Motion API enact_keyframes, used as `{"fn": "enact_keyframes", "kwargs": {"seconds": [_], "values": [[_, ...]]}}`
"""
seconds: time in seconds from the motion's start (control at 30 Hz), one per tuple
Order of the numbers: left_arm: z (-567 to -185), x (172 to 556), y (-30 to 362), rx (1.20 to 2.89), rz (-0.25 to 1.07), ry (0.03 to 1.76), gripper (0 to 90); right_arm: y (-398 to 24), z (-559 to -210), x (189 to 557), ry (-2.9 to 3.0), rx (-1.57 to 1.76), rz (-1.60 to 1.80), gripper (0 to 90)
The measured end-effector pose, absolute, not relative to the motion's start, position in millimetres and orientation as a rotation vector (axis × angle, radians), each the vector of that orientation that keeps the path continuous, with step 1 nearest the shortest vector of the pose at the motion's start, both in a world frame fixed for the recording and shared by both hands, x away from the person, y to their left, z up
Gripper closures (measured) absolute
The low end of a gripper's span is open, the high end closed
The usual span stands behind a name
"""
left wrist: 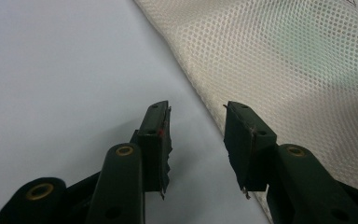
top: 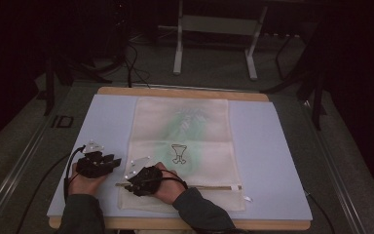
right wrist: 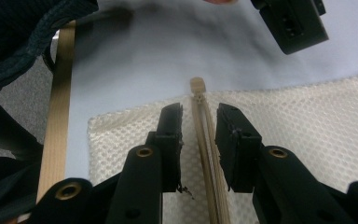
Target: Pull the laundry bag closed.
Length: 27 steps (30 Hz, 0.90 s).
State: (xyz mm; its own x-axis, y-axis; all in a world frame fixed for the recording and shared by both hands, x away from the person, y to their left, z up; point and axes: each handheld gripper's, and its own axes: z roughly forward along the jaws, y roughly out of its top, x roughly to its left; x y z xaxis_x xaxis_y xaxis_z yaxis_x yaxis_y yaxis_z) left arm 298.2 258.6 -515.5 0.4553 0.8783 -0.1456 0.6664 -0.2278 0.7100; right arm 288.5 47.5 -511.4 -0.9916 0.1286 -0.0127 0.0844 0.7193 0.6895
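Note:
A cream mesh bag [top: 182, 146] lies flat on a pale blue mat [top: 272, 156]. Its tan zipper [top: 209, 187] runs across the end nearest the person. My right gripper [top: 129, 180] points left along that zipper at the bag's left corner. In the right gripper view it [right wrist: 199, 109] stands open, one jaw on each side of the zipper [right wrist: 207, 154], just short of the zipper's end [right wrist: 197, 88]. My left gripper [top: 117, 161] sits just left of the bag. It [left wrist: 196, 109] is open over bare mat [left wrist: 60, 70] beside the mesh edge [left wrist: 279, 65], holding nothing.
The mat rests on a wooden table [top: 182, 92] whose front edge [right wrist: 58, 116] is close to the hands. A metal stand [top: 214, 39] and cables [top: 134, 63] are on the floor behind. A goblet outline [top: 178, 153] is printed on the bag.

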Motion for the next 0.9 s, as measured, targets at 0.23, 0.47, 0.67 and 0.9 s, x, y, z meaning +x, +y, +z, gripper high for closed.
{"fn": "enact_keyframes", "kwargs": {"seconds": [0.23,0.47,0.67,0.9], "values": [[-515.6,298.3,258.7,1.978,0.371,1.288,60.2,56.1,-513.4,287.6,2.855,0.156,1.144,73.4],[-516.1,298.6,259.0,1.977,0.369,1.29,60.1,67.9,-517.1,288.7,2.846,0.165,1.147,75.4],[-515.8,298.7,260.2,1.975,0.367,1.291,60.0,77.3,-518.3,289.3,2.848,0.173,1.149,74.4],[-515.5,298.4,261.2,1.969,0.368,1.294,59.8,84.7,-523.4,290.1,2.856,0.176,1.123,74.0]]}}
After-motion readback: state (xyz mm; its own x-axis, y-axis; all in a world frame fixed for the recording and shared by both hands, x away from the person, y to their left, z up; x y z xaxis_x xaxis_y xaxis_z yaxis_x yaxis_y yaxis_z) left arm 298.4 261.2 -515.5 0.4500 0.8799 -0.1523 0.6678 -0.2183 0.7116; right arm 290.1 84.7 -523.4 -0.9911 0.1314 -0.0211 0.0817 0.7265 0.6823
